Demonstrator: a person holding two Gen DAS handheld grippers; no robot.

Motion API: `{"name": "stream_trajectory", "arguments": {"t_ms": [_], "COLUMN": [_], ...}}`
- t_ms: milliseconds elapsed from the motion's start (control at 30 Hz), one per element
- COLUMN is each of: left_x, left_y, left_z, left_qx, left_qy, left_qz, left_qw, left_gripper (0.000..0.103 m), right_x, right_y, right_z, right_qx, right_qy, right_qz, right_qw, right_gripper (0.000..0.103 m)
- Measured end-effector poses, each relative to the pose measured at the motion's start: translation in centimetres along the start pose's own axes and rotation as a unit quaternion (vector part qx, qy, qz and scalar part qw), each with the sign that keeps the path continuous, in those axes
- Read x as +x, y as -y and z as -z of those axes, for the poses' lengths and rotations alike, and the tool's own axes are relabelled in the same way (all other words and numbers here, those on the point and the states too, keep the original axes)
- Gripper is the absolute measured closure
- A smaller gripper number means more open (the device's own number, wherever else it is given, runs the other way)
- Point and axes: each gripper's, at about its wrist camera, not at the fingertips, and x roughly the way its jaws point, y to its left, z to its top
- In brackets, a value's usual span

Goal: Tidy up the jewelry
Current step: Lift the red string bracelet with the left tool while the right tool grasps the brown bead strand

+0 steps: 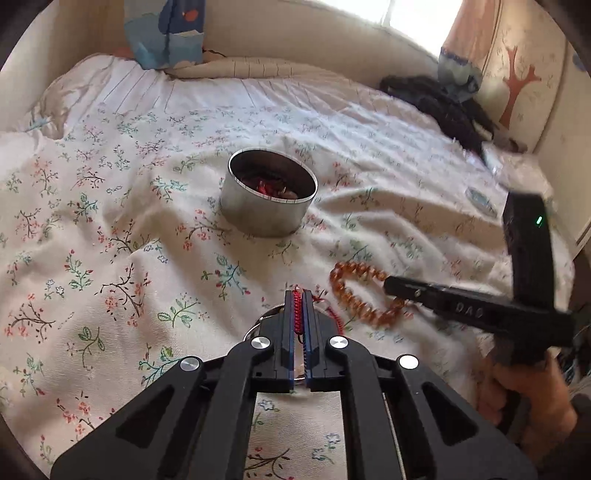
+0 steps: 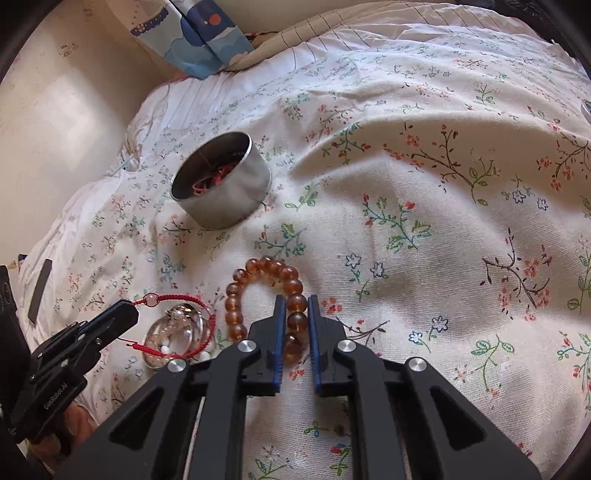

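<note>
On the floral bedspread, my left gripper is shut on a red cord bracelet, whose loop trails off to the right. In the right wrist view the same gripper pinches that red bracelet just above a clear bangle with pearl beads. My right gripper is shut on an amber bead bracelet; two beads sit pressed between its blue pads. From the left wrist view, the right gripper meets the amber bracelet from the right. A round metal tin holding red and dark pieces stands farther back.
A dark heap of clothing lies at the bed's far right, near a wall. A blue patterned cloth hangs at the head. A flat dark strip rests at the left edge. A person's hand grips the right handle.
</note>
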Motion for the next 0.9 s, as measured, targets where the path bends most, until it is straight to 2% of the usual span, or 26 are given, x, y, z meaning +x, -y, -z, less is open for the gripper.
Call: {"name": "stream_trajectory", "arguments": {"t_ms": [100,267,467,600,667,700,733,800,833,900], "left_x": [-1.4,-2.0,-3.4,-4.0,-4.0,-3.9,-4.0,-3.9,-3.8,-3.7], "left_y": [-0.7,-1.0,0.6,1.8,2.2,2.1,2.0,1.7,1.6,1.3], "left_z": [-0.3,-0.4,-0.7,-0.9,-1.0,-1.1,-1.1,-1.1,-1.1,-1.1], "left_qx": [-0.03,-0.044,-0.012,0.015,0.026,0.027,0.027,0.022,0.019,0.014], "left_qy": [0.028,0.045,0.087,0.113,0.117,0.116,0.114,0.112,0.11,0.108], "left_qz": [0.03,0.041,-0.006,-0.033,-0.042,-0.043,-0.043,-0.046,-0.045,-0.046], "left_qw": [0.9987,0.9972,0.9961,0.993,0.9919,0.992,0.9922,0.9924,0.9927,0.993], "left_gripper": [0.099,0.099,0.099,0.099,0.099,0.099,0.099,0.099,0.099,0.099], "right_x": [-1.6,-3.8,-5.5,-5.9,-6.1,-6.0,-5.8,-4.5,-3.5,-1.2], "right_y": [-0.1,-0.7,-1.3,-1.7,-1.8,-1.9,-1.9,-2.0,-2.0,-2.5], "right_z": [-0.2,-0.7,-1.2,-1.4,-1.4,-1.4,-1.4,-1.2,-1.1,-1.0], "right_qx": [0.012,0.016,0.017,0.009,0.004,0.001,-0.003,-0.017,-0.028,-0.055], "right_qy": [0.037,0.09,0.128,0.141,0.142,0.14,0.133,0.103,0.084,0.042], "right_qz": [-0.047,-0.118,-0.17,-0.176,-0.167,-0.152,-0.116,-0.016,0.024,0.069], "right_qw": [0.998,0.989,0.977,0.974,0.976,0.978,0.984,0.994,0.996,0.995], "right_gripper": [0.09,0.09,0.092,0.092,0.092,0.092,0.091,0.072,0.046,0.043]}}
